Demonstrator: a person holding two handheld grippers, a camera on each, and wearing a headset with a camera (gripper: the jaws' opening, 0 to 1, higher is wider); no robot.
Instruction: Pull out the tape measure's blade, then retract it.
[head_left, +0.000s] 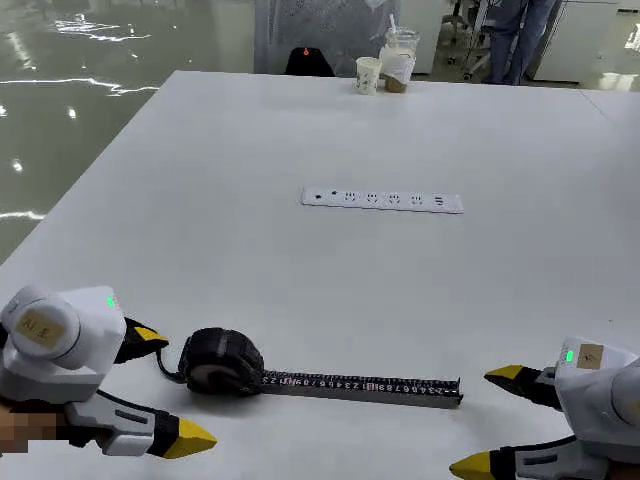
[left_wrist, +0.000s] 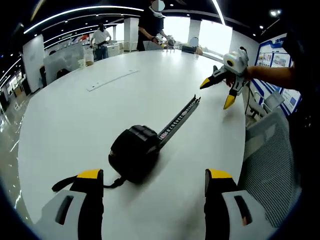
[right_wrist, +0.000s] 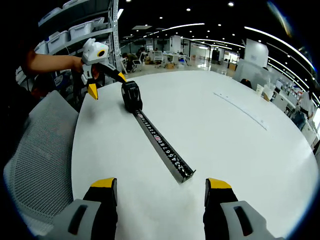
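A black tape measure (head_left: 222, 362) lies on the white table (head_left: 330, 270) near its front edge, with its blade (head_left: 362, 385) pulled out flat to the right. My left gripper (head_left: 170, 387) stands open just left of the case, its jaws either side of the case's rear but not touching it. In the left gripper view the case (left_wrist: 135, 152) sits right ahead of the open left gripper (left_wrist: 154, 176). My right gripper (head_left: 488, 420) is open just right of the blade's end, empty. The blade tip (right_wrist: 185, 175) lies a short way ahead of the open right gripper (right_wrist: 161, 184).
A white power strip (head_left: 382, 200) lies mid-table. Cups (head_left: 368, 75) and a plastic drink cup (head_left: 398, 60) stand at the far edge. A grey mesh chair (right_wrist: 40, 145) is beside the near edge. People stand beyond the table (left_wrist: 150, 25).
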